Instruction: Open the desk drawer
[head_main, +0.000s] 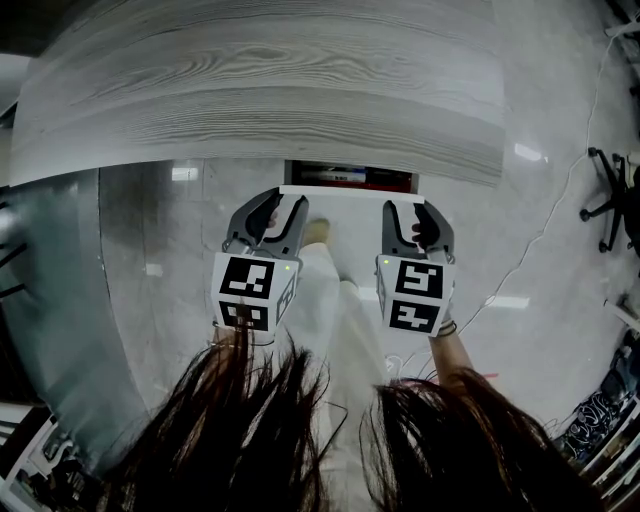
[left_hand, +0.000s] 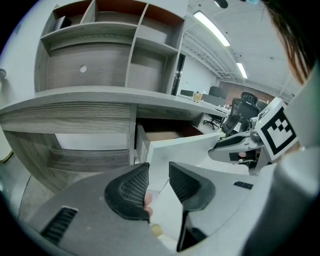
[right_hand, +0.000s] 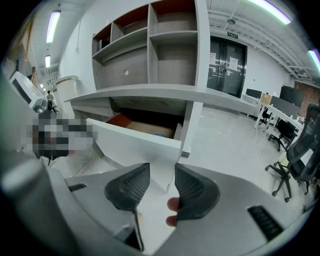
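Drawer (head_main: 350, 181) sticks out beneath the desk (head_main: 260, 90) at twelve o'clock; left gripper (head_main: 282, 208) before it at eleven, right gripper (head_main: 413, 212) at one.

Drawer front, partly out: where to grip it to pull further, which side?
Probably the top edge of the white drawer front, coming from above and in front. It is a thin flat panel with no handle visible, and it already stands clear of the desktop, so jaws can straddle that edge.

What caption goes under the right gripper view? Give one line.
Right gripper, jaws apart, faces the open white drawer under the grey desktop.
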